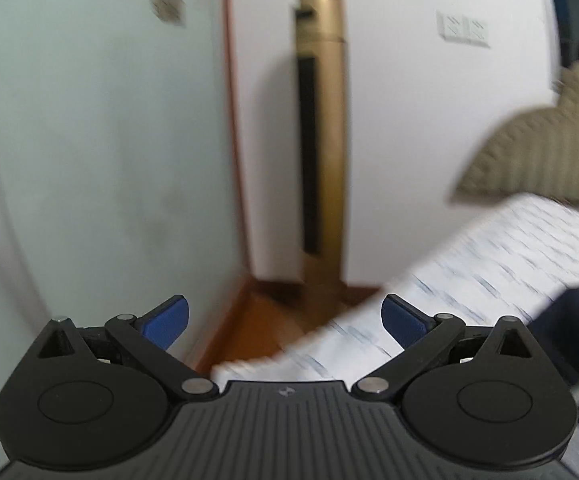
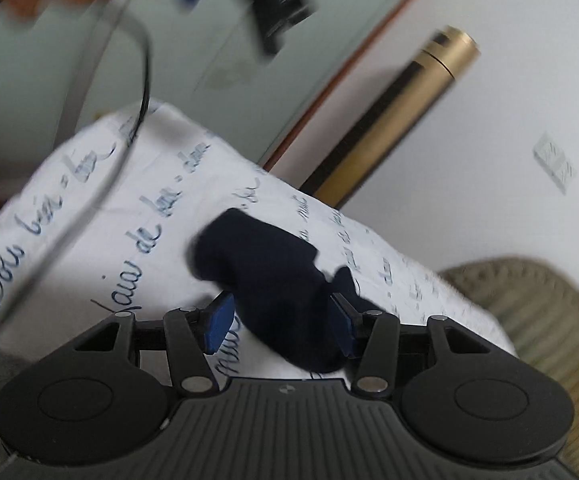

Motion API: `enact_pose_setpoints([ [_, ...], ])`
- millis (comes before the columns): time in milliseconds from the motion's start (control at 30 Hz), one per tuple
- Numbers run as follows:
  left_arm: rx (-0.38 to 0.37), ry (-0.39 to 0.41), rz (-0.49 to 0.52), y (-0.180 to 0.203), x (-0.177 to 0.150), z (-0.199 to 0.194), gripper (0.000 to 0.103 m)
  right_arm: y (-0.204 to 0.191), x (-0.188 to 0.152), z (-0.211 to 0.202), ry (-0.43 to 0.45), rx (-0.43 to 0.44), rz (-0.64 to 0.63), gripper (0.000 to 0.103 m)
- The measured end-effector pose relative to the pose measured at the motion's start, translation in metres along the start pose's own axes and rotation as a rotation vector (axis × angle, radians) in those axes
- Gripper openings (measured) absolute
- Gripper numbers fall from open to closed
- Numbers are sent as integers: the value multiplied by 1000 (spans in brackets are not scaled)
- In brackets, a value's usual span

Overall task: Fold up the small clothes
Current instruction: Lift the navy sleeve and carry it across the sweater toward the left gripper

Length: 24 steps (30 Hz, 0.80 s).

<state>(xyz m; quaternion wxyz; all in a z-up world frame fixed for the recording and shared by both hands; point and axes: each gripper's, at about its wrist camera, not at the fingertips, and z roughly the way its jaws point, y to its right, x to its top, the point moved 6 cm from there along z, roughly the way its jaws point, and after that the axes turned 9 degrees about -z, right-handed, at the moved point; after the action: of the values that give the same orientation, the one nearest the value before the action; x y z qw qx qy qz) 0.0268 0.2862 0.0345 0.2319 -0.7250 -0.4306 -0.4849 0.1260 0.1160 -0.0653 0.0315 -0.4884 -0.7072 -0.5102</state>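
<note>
Navy sock (image 2: 273, 280) lies on the lettered sheet (image 2: 89, 208) between the right gripper (image 2: 283, 326)'s half-spread jaws, unpinched; the left gripper (image 1: 285, 318), spread wide, holds nothing, so a lift could miss it.

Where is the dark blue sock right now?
In the right wrist view the dark blue sock lies on the white sheet with blue writing, between the open right gripper's blue fingers; whether they touch it is unclear.
</note>
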Motion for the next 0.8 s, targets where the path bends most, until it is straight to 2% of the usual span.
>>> enact_pose_setpoints([
  [67,-90,-46,-23,4,-2,-2,103,-17,12,4,12,-28,-101,56],
  [133,-266,-184,-51,17,-15,1,103,-31,18,10,32,-78,-199,55],
  [167,-349,-264,-62,25,-23,4,103,-35,21,11,39,-88,-228,50],
  [200,-416,-336,-79,31,-31,8,103,-38,23,12,45,-85,-245,39],
  [233,-457,-383,-98,36,-38,11,103,-41,25,14,42,-79,-258,32],
  [267,-476,-420,-123,39,-43,14,103,-42,26,16,35,-76,-266,19],
  [300,-480,-440,-151,38,-46,18,103,-43,26,17,31,-73,-270,10],
  [367,-500,-477,-222,37,-50,23,103,-40,25,13,34,-73,-246,10],
  [467,-561,-565,-336,39,-58,31,103,-16,25,7,55,-54,-35,10],
  [667,-719,-787,-552,77,-84,49,103,65,-2,-19,142,42,606,5],
  [733,-763,-864,-661,86,-94,51,103,83,-14,-29,168,69,752,4],
  [800,-803,-914,-743,97,-102,52,103,92,-25,-32,157,73,837,4],
])
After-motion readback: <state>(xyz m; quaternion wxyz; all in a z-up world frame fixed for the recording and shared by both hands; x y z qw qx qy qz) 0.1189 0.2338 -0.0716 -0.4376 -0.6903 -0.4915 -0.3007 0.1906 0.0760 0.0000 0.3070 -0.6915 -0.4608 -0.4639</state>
